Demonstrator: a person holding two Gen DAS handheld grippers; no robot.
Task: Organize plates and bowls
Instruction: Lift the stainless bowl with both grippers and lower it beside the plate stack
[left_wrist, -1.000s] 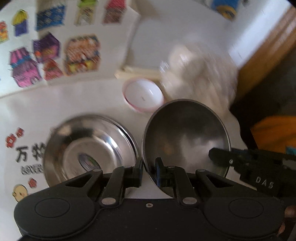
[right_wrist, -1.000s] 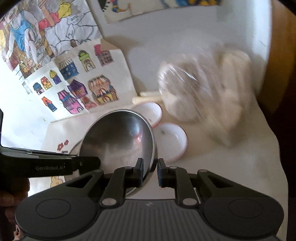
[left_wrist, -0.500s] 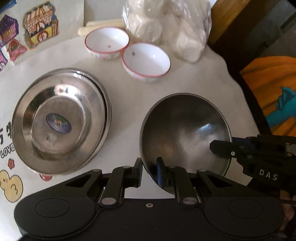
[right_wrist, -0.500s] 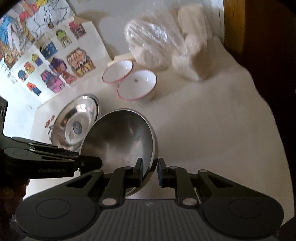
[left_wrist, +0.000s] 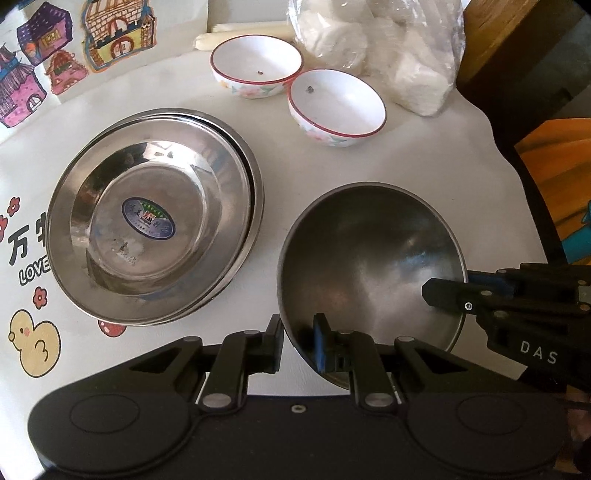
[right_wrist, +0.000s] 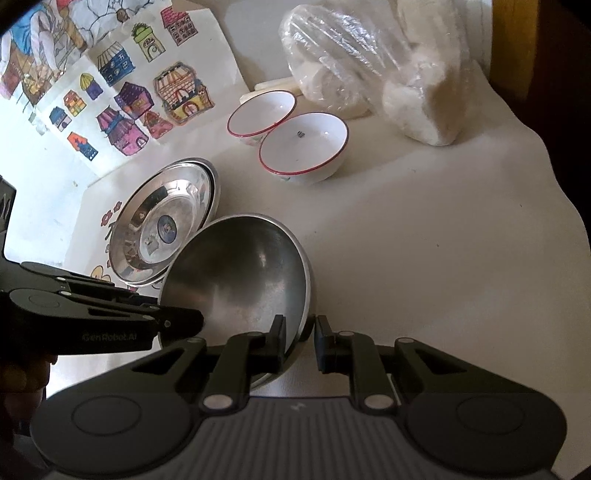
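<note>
Two claws, left (left_wrist: 298, 345) and right (right_wrist: 299, 341), clenched one steel bowl (left_wrist: 369, 266) by its rim over the surface (left_wrist: 424, 158); we judged plates (left_wrist: 155, 214) stacked, white bowls (left_wrist: 336, 105) unsorted.

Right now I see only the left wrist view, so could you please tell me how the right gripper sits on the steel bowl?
Observer: The right gripper straddles the steel bowl at its rim, with one finger inside, one outside, and the jaws nearly shut.
Operator: Thank you. That gripper blocks my view beyond the bowl. Is anything lying there?
Observer: The right wrist view shows only white tablecloth on that side, out to the table's edge.
</note>
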